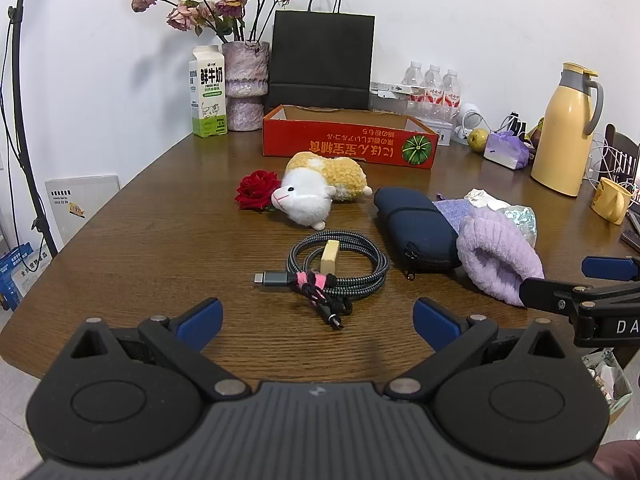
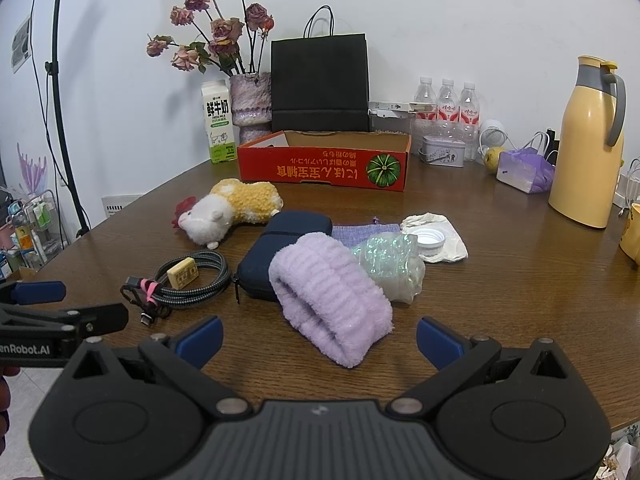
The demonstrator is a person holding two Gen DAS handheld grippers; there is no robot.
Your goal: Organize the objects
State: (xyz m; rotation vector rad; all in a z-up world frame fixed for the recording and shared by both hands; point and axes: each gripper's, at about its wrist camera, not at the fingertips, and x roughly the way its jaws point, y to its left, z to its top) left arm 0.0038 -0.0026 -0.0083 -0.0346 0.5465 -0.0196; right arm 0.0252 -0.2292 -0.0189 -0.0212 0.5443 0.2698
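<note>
On the brown table lie a coiled braided cable (image 1: 340, 266) with a yellow eraser (image 1: 330, 258) on it, a plush sheep (image 1: 320, 190), a red rose (image 1: 256, 190), a navy pouch (image 1: 416, 228) and a lilac fuzzy band (image 1: 498, 260). My left gripper (image 1: 318, 322) is open and empty, just short of the cable. My right gripper (image 2: 318, 340) is open and empty, its jaws on either side of the near end of the lilac band (image 2: 328, 308). The cable (image 2: 188, 282), sheep (image 2: 228, 210) and pouch (image 2: 280, 256) also show in the right wrist view. An open red cardboard box (image 1: 348, 144) stands behind them.
At the back stand a milk carton (image 1: 208, 92), a vase of dried roses (image 1: 244, 84), a black paper bag (image 1: 320, 60) and water bottles (image 1: 432, 88). A yellow thermos (image 1: 564, 132) and a yellow mug (image 1: 612, 200) are at right. A crumpled bubble bag (image 2: 390, 268) and white cap (image 2: 430, 242) lie by the band.
</note>
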